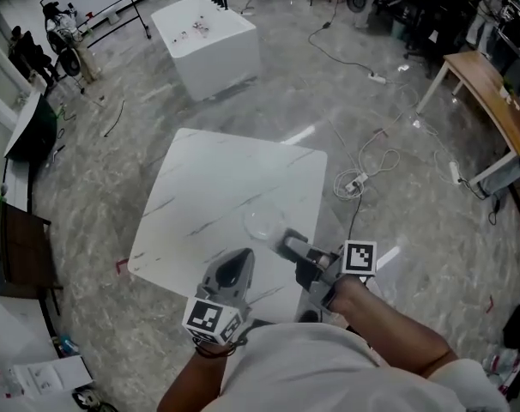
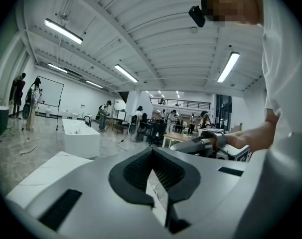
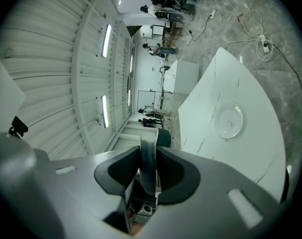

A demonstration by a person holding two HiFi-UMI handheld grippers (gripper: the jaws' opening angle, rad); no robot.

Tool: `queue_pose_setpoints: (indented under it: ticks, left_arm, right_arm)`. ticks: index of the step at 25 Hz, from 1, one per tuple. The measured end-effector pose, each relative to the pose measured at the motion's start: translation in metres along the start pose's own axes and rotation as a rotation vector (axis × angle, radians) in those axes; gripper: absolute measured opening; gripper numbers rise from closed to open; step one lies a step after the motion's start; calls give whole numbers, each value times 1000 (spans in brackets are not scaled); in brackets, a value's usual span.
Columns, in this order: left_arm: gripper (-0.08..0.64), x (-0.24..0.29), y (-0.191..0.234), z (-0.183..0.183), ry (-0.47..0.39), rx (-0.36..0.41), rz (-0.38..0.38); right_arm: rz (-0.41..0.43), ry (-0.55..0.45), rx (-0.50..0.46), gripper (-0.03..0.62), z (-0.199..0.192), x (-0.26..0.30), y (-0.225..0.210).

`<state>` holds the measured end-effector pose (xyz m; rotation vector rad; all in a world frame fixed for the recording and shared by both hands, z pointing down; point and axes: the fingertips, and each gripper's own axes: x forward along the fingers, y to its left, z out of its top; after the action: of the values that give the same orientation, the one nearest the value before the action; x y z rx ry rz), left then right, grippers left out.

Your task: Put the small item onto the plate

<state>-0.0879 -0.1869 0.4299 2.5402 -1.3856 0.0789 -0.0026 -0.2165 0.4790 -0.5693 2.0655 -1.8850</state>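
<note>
A clear glass plate (image 1: pixel 262 224) lies on the white marble table (image 1: pixel 217 178), near its front right part. My right gripper (image 1: pixel 287 245) hovers just in front of the plate and to its right, pointing toward it. In the right gripper view its jaws (image 3: pixel 147 151) are shut on a thin dark grey flat item (image 3: pixel 147 171), with the plate (image 3: pixel 228 121) ahead on the table. My left gripper (image 1: pixel 237 264) is over the table's front edge, left of the right one. Its jaws (image 2: pixel 152 152) meet at the tips with nothing between them.
A white bathtub-like block (image 1: pixel 207 41) stands on the floor behind the table. Cables and a power strip (image 1: pixel 356 183) lie on the floor to the right. A wooden table (image 1: pixel 492 101) is at far right, dark furniture (image 1: pixel 20 256) at left, people far back left.
</note>
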Motion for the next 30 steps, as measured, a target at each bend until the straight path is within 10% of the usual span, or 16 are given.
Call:
queue_pose_setpoints:
  ticks: [30]
  left_arm:
    - [6, 124, 183, -173, 227, -149, -124]
  right_arm:
    - [-426, 20, 161, 97, 65, 152, -300]
